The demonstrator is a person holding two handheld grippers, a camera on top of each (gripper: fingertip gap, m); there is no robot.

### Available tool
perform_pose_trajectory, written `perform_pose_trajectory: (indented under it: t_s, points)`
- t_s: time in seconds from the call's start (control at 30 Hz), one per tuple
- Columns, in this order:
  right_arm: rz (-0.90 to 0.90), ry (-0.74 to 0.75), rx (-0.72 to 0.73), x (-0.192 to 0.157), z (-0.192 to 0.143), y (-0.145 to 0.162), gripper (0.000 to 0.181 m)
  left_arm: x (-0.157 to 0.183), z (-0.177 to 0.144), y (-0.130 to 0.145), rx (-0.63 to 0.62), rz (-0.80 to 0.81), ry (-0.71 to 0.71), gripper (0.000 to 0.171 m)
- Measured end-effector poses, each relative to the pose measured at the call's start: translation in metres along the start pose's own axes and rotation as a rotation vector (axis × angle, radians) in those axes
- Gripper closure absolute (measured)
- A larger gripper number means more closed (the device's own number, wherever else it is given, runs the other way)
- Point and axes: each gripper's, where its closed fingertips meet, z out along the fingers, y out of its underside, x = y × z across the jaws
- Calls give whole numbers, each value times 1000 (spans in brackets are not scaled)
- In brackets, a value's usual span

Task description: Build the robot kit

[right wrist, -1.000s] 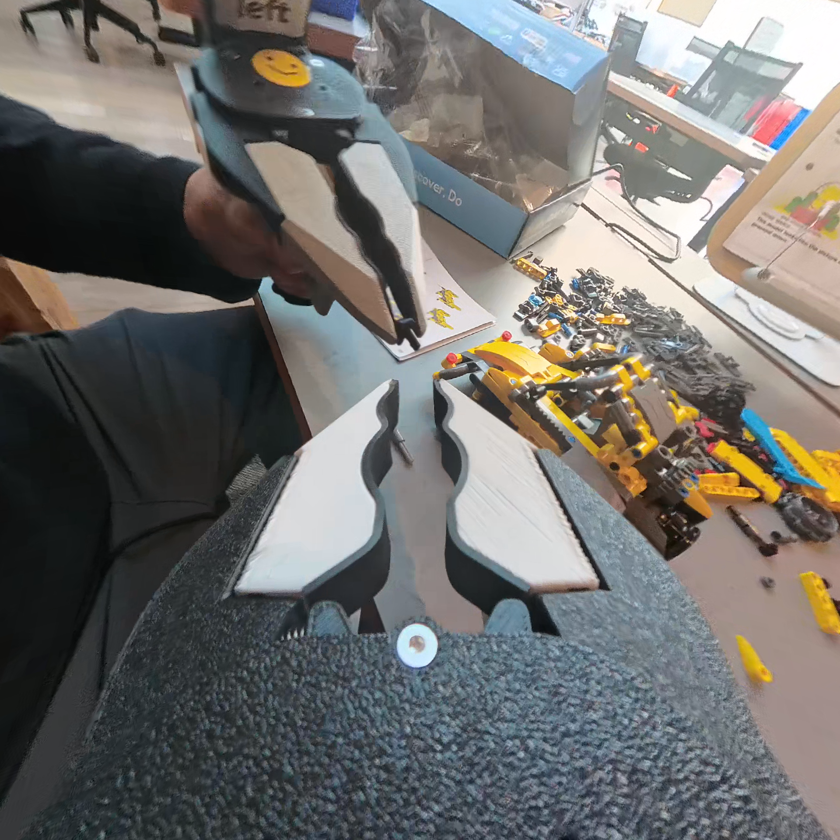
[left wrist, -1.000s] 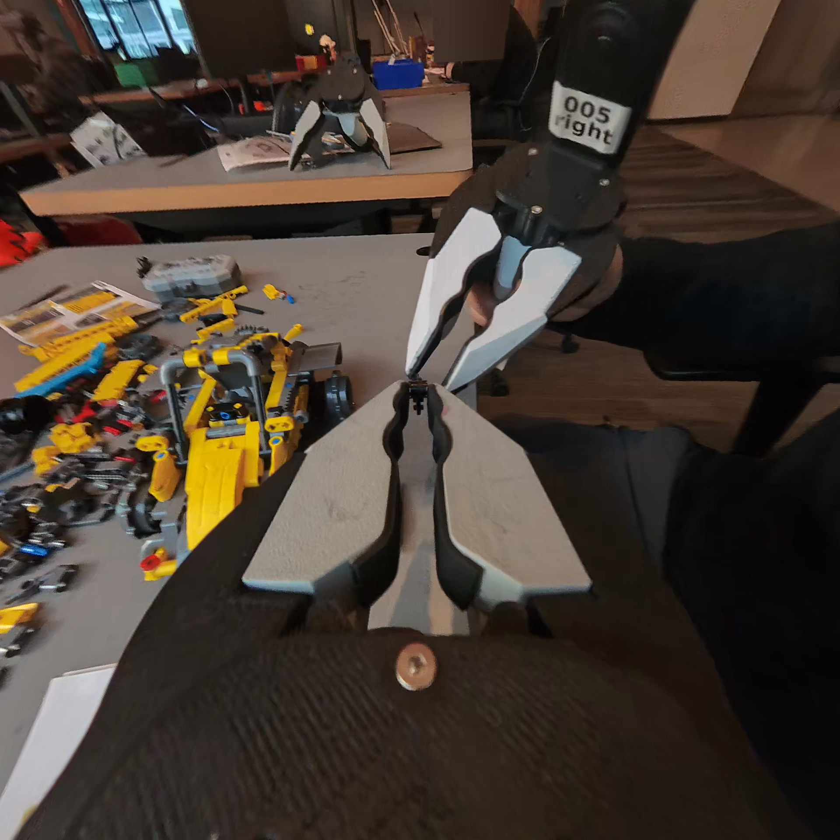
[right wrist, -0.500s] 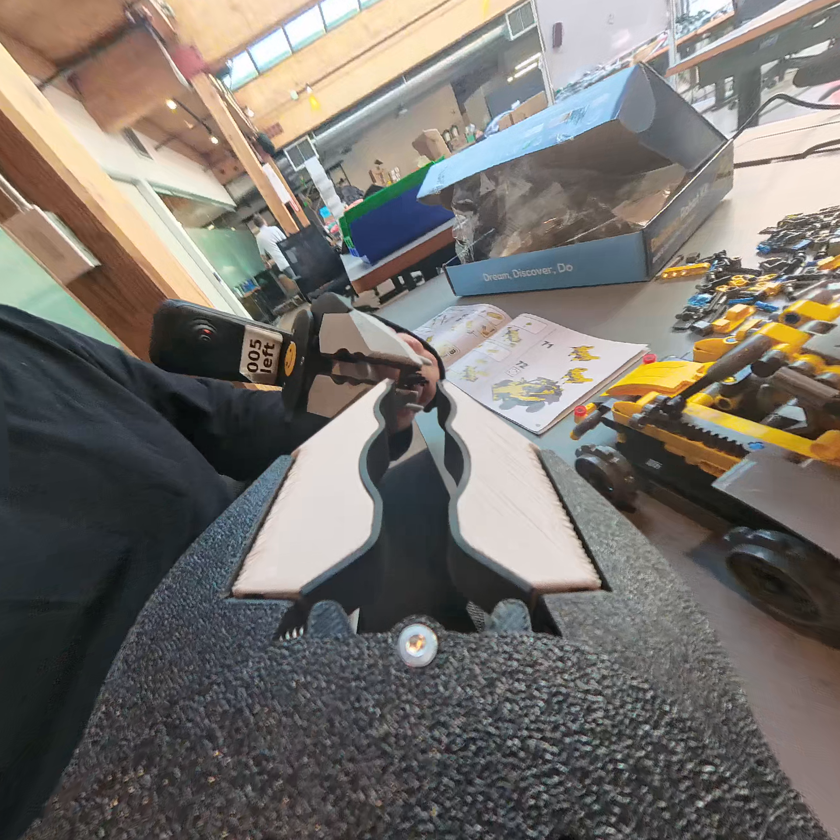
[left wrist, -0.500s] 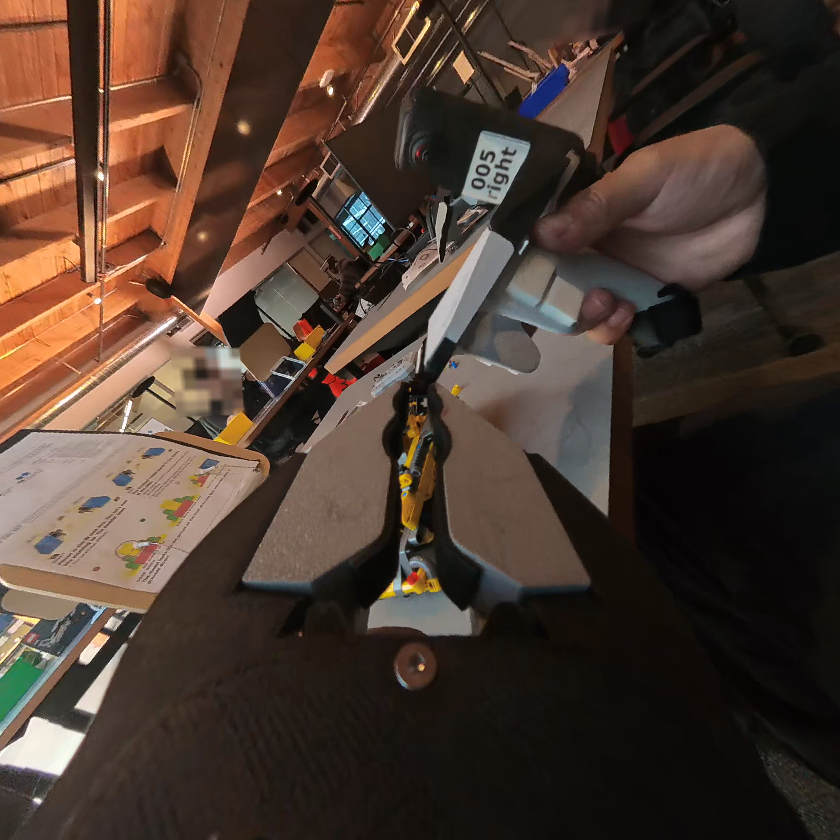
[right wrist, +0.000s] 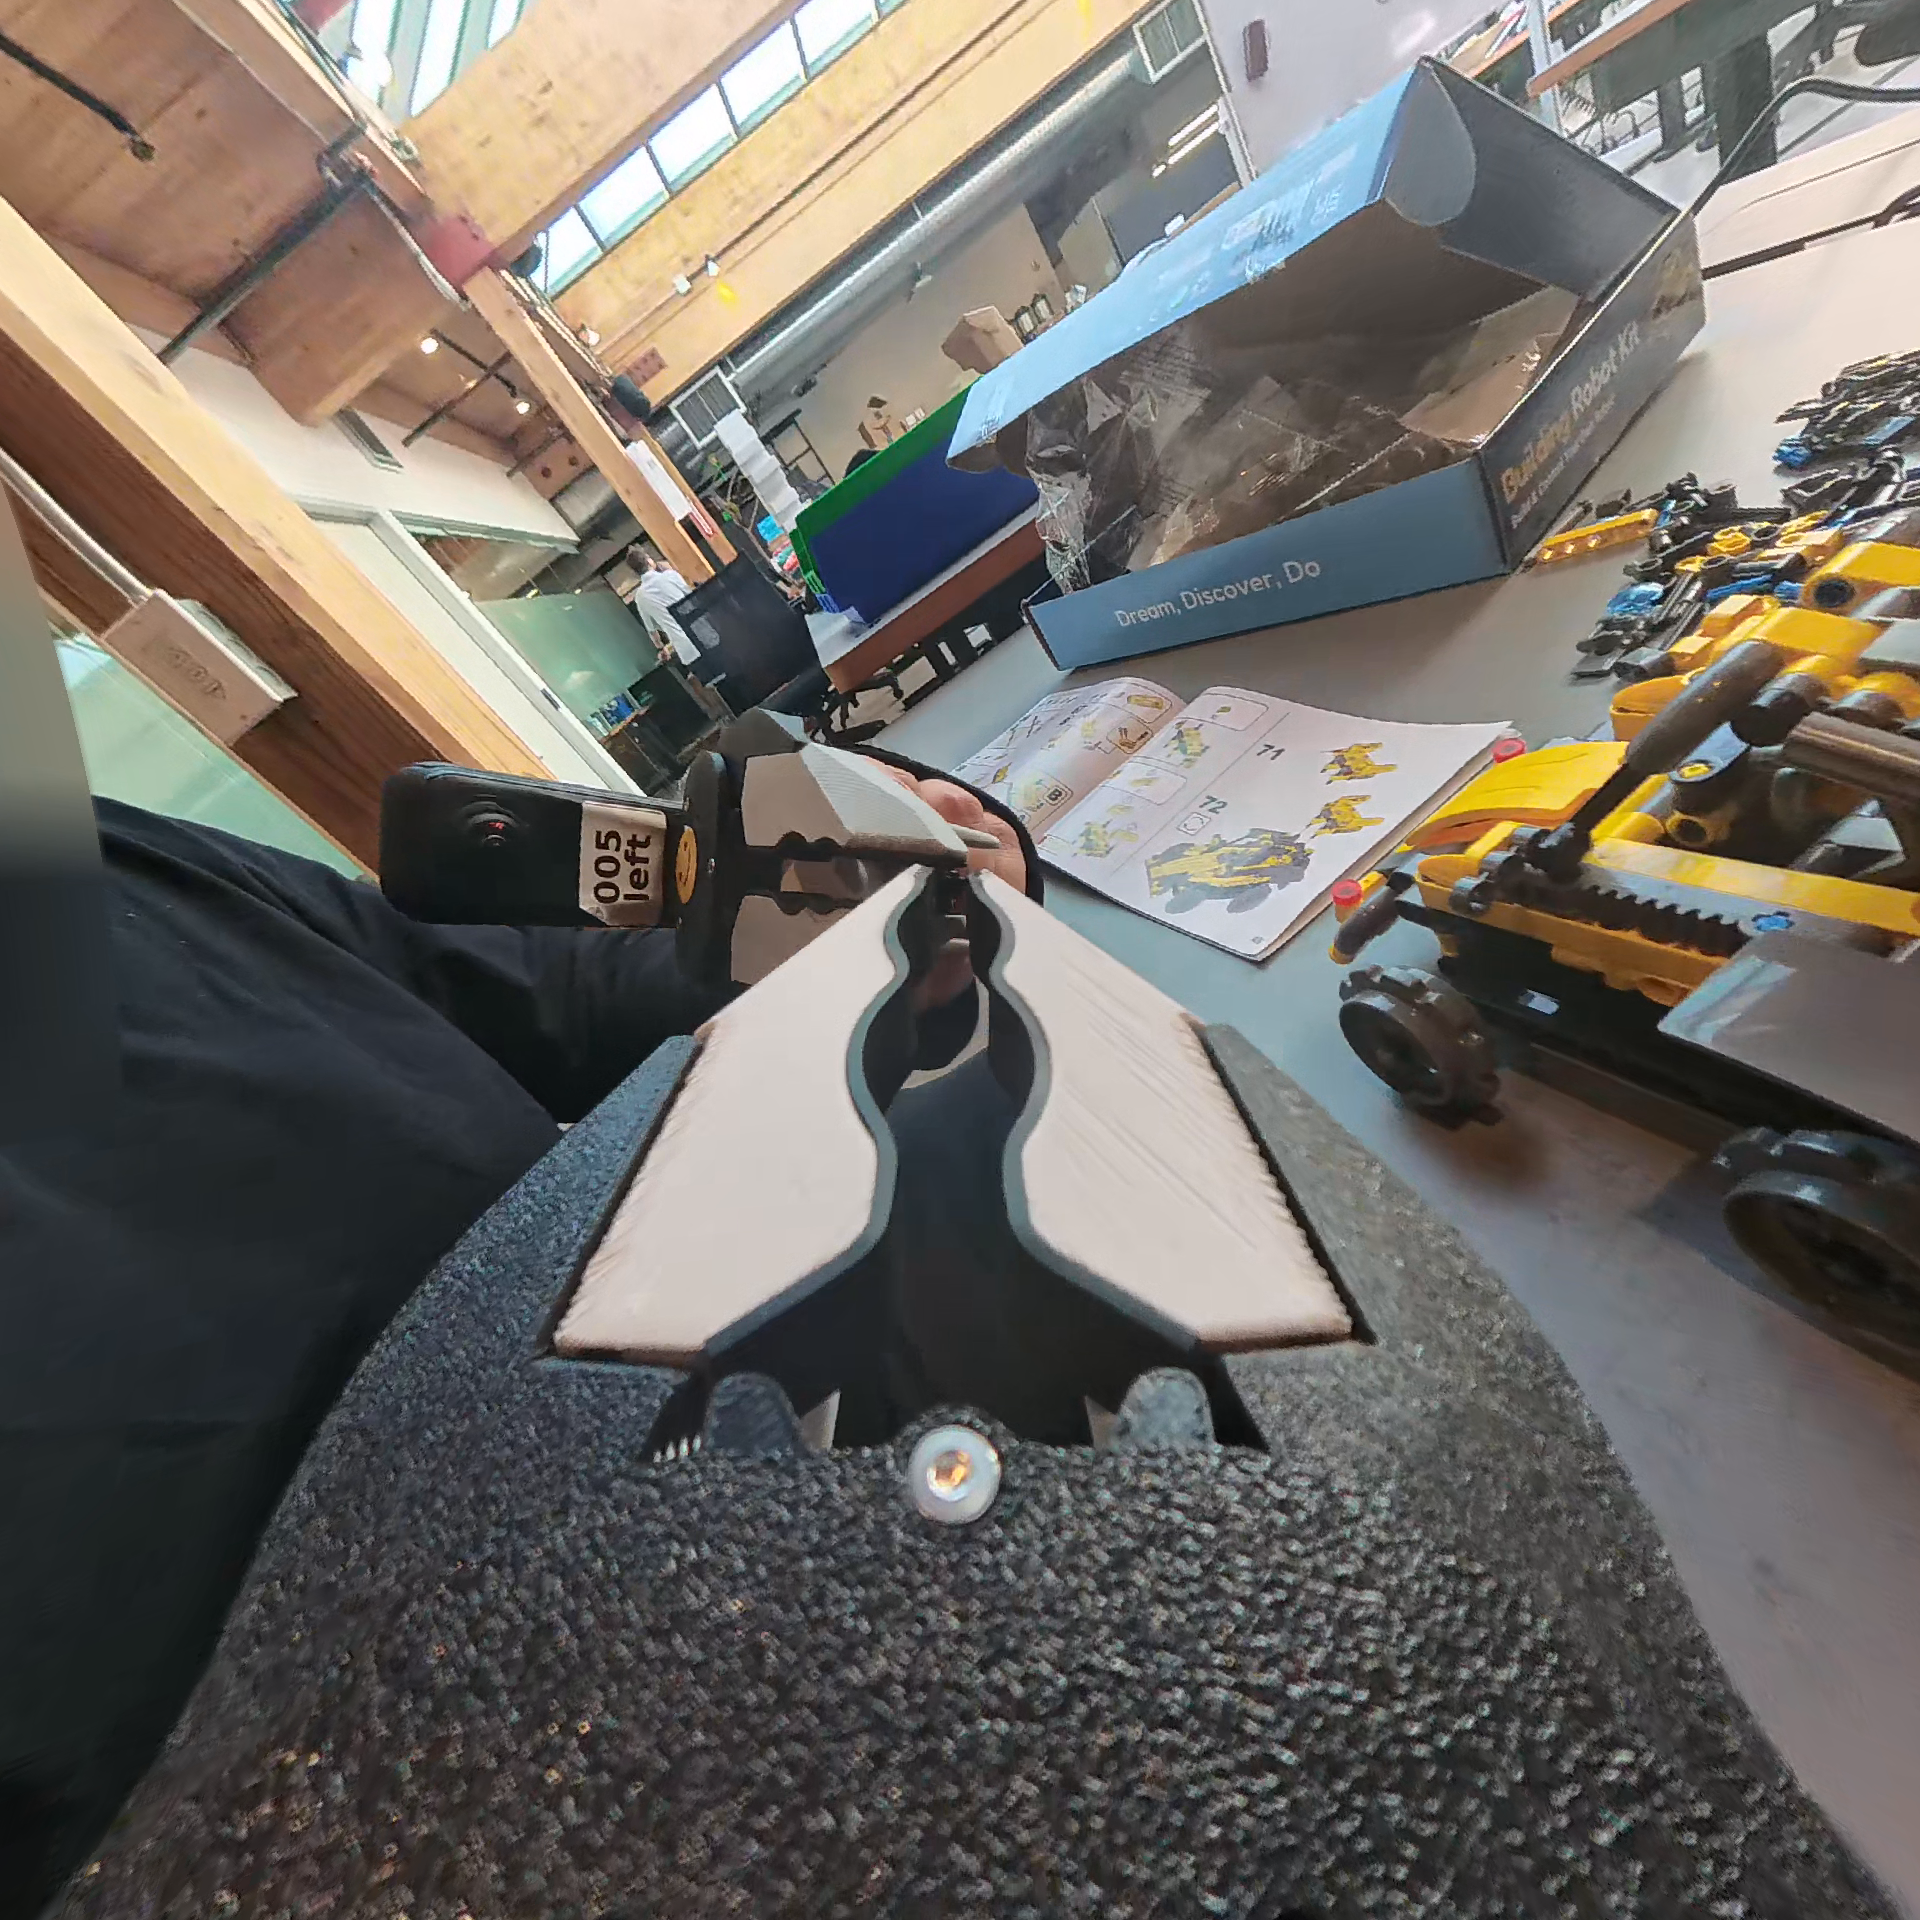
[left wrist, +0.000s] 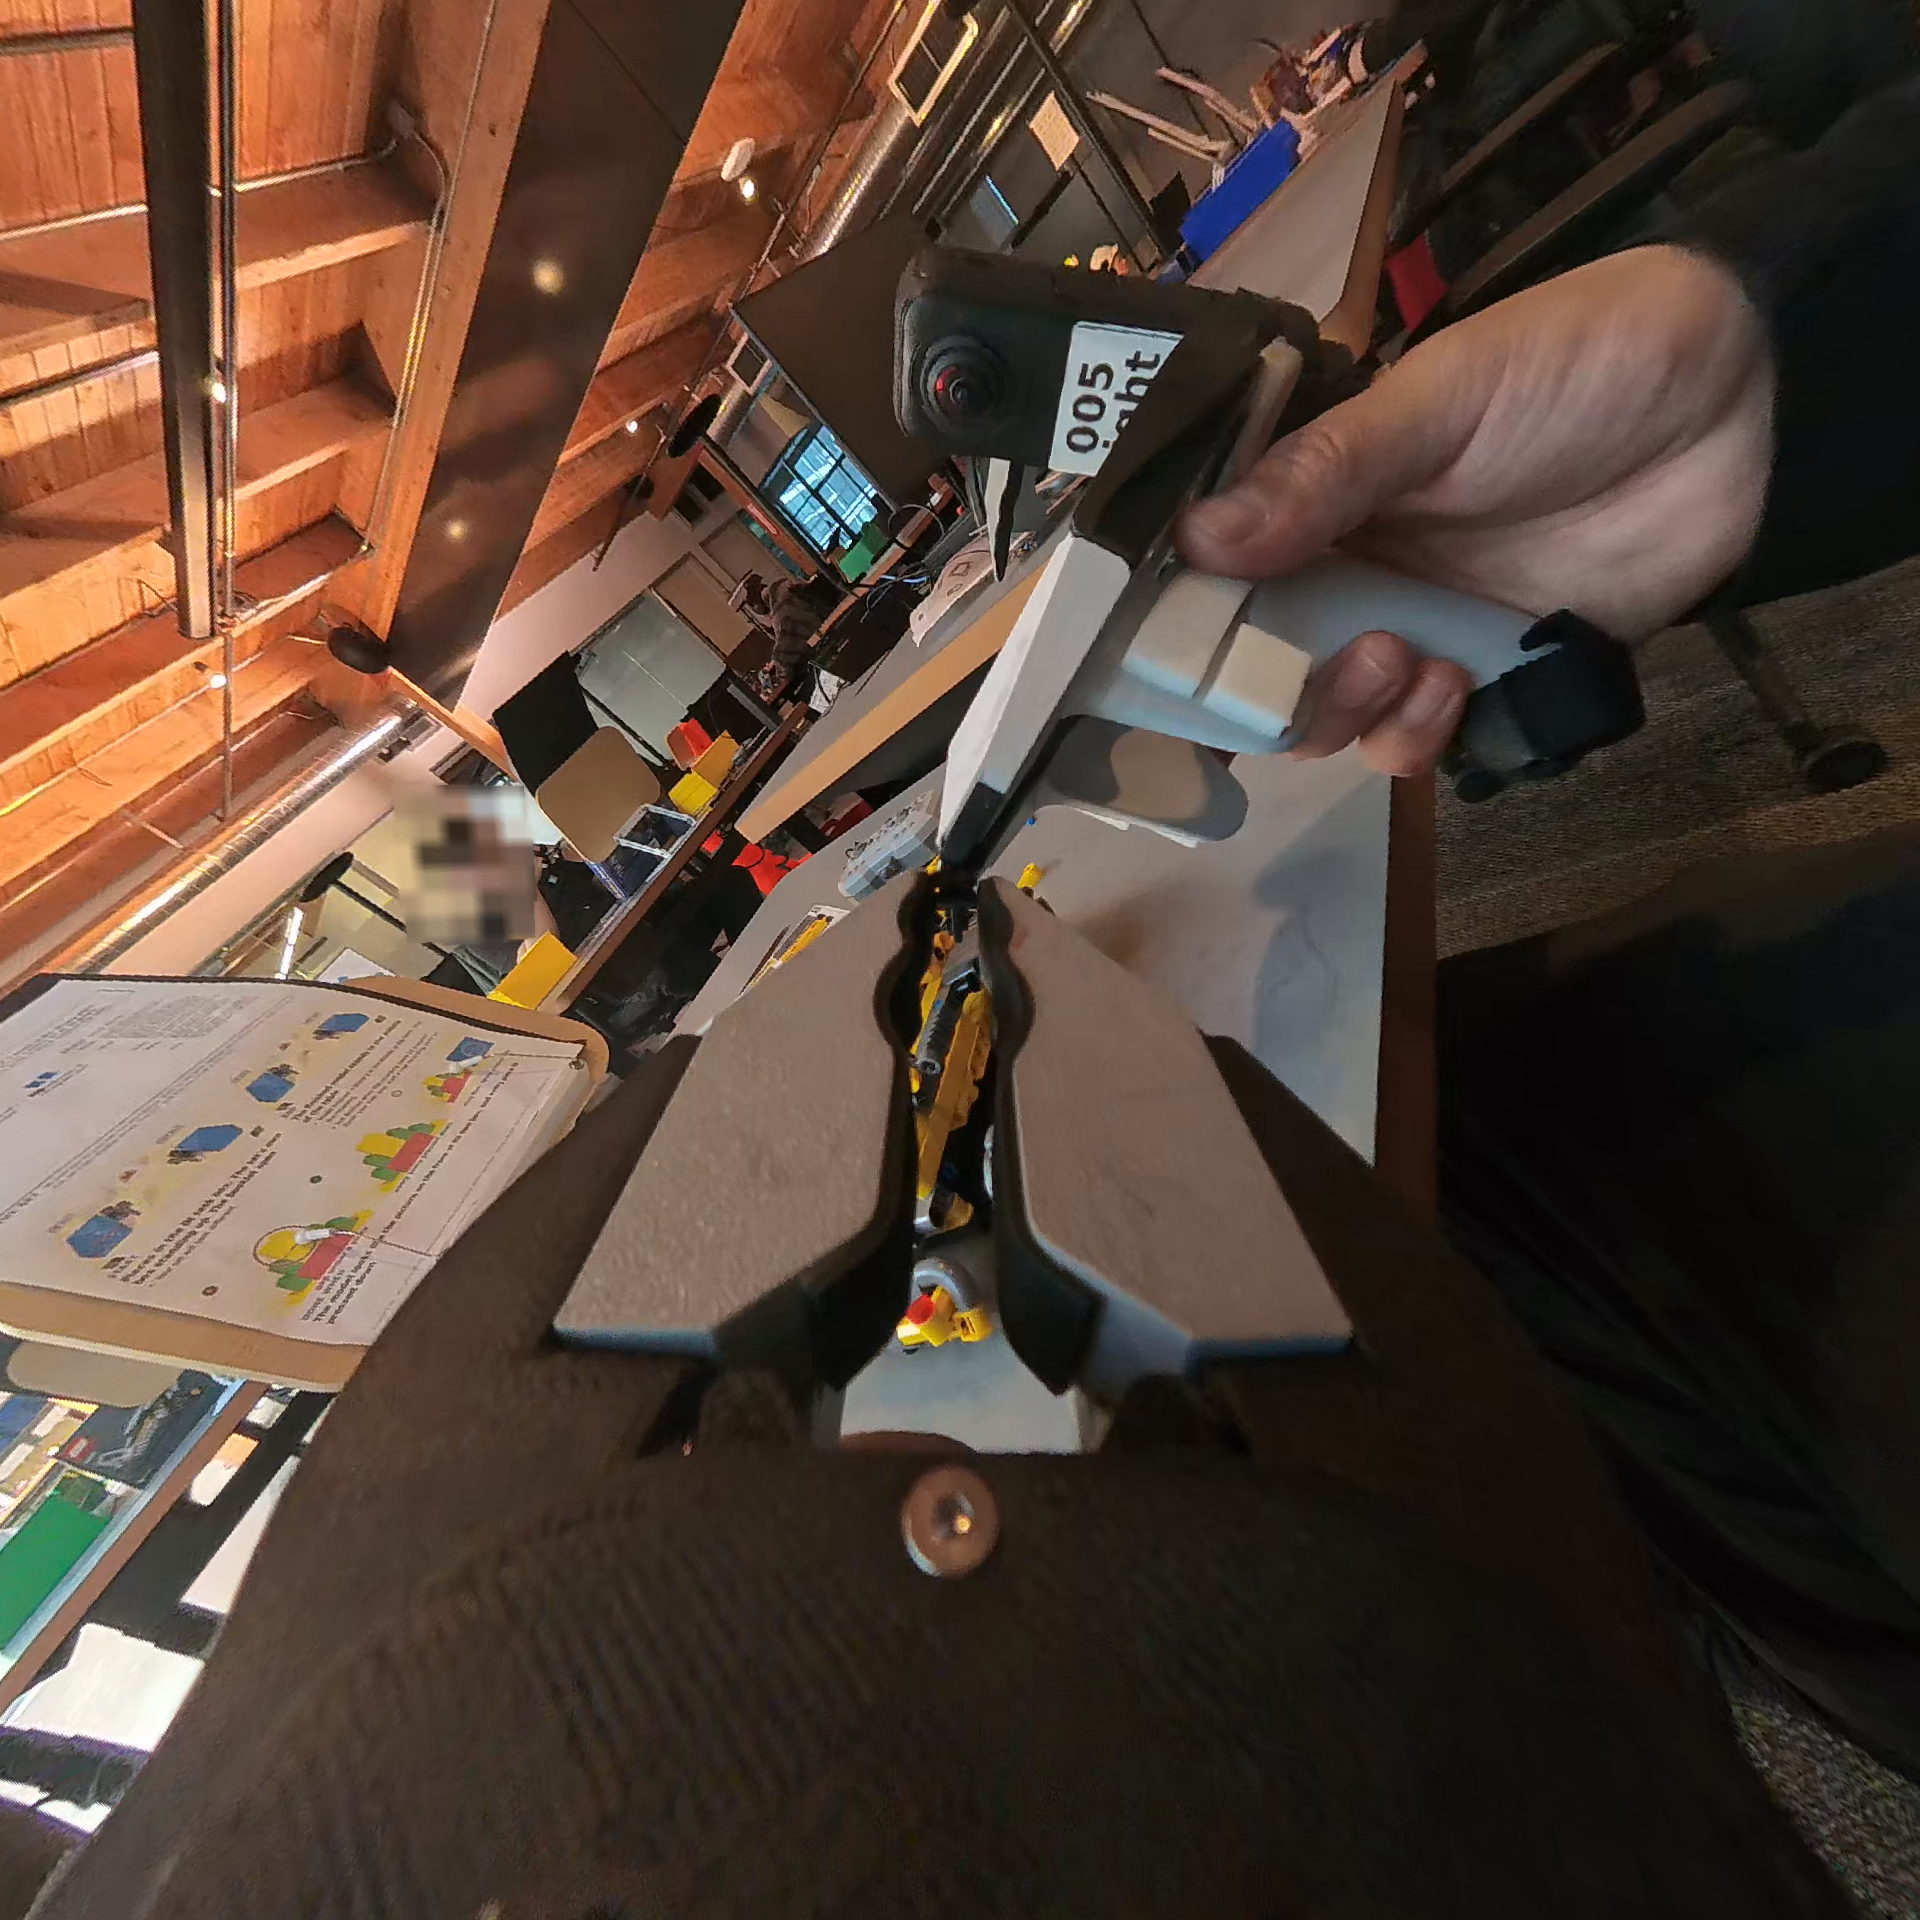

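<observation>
Since half a second ago, narrowed from a wide gap to nearly touching tips: right gripper [right wrist: 948, 883]. Otherwise much the same pose. Small black pin [left wrist: 949, 888], short and dark, too tiny for detail, held in the air just off the near edge of the desk [right wrist: 1662, 1403]. Pinched at the tips of the left gripper [left wrist: 951, 896]. Right tips drawn close around it; a real grip cannot be told. Farther in on the desk, a yellow toy vehicle [right wrist: 1621, 904] and an open booklet [right wrist: 1226, 821].

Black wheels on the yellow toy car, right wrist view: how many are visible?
2: one wheel at the yellow toy car's near end, another by the right edge. Others may be hidden.
</observation>
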Motion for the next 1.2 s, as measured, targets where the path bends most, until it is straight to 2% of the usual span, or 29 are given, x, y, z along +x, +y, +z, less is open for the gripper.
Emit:
perform_pose_trajectory:
  t_s: [0.2,0.37,0.67,0.8,1.07,1.13,1.2]
  points:
    - [-12,41,4,6,4,0,179,-3,1,8,-33,-7,-6,168]
    - [-62,87,-12,11,5,1,179,-4,2,14,-91,82,-60,168]
    - [-187,198,-96,18,1,6,179,3,8,23,-134,28,-16,167]
    - [-221,240,-127,23,-2,10,179,8,12,28,-170,-59,30,167]
    - [-231,273,-151,30,-6,12,179,17,16,35,-222,-183,124,164]
    - [-211,253,-153,29,-5,14,180,17,16,36,-223,-184,128,171]
    - [-198,247,-152,30,-4,16,179,19,16,38,-230,-176,138,171]
